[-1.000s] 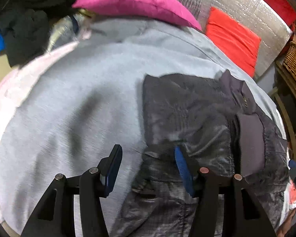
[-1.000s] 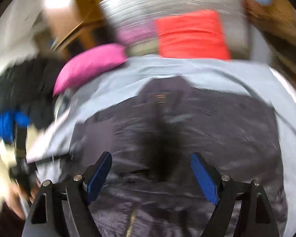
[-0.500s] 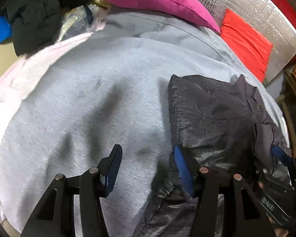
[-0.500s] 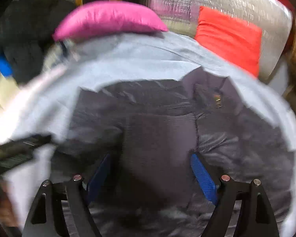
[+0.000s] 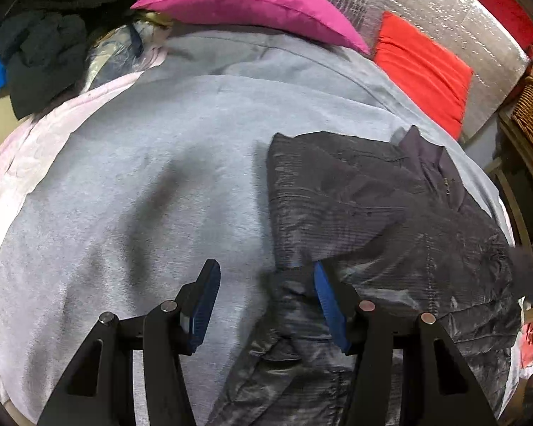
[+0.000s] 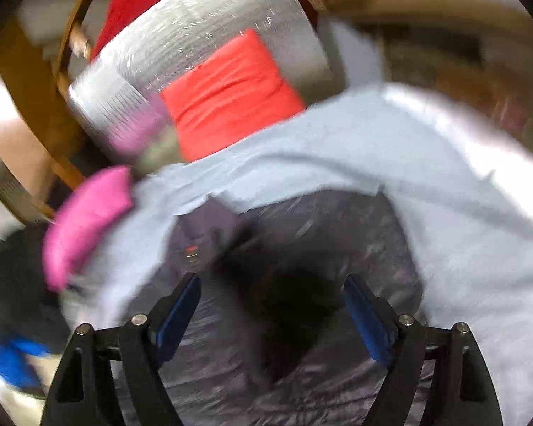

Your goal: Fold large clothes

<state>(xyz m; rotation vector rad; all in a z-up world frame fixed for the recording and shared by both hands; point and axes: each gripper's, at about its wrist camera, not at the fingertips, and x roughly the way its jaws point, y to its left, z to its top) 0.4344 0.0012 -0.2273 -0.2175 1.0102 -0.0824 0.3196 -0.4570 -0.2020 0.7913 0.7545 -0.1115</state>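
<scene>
A grey blanket (image 5: 160,184) filled the frame, pink pillow (image 5: 245,3) top centre, red cushion (image 5: 419,71) upper right. The dark jacket (image 5: 391,220) lay lower right. Left gripper (image 5: 264,301) half-open over its edge; right gripper (image 6: 272,314) wide, empty.

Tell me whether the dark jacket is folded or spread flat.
Partly folded: the dark jacket has one side doubled over itself, leaving a straight left edge.
</scene>
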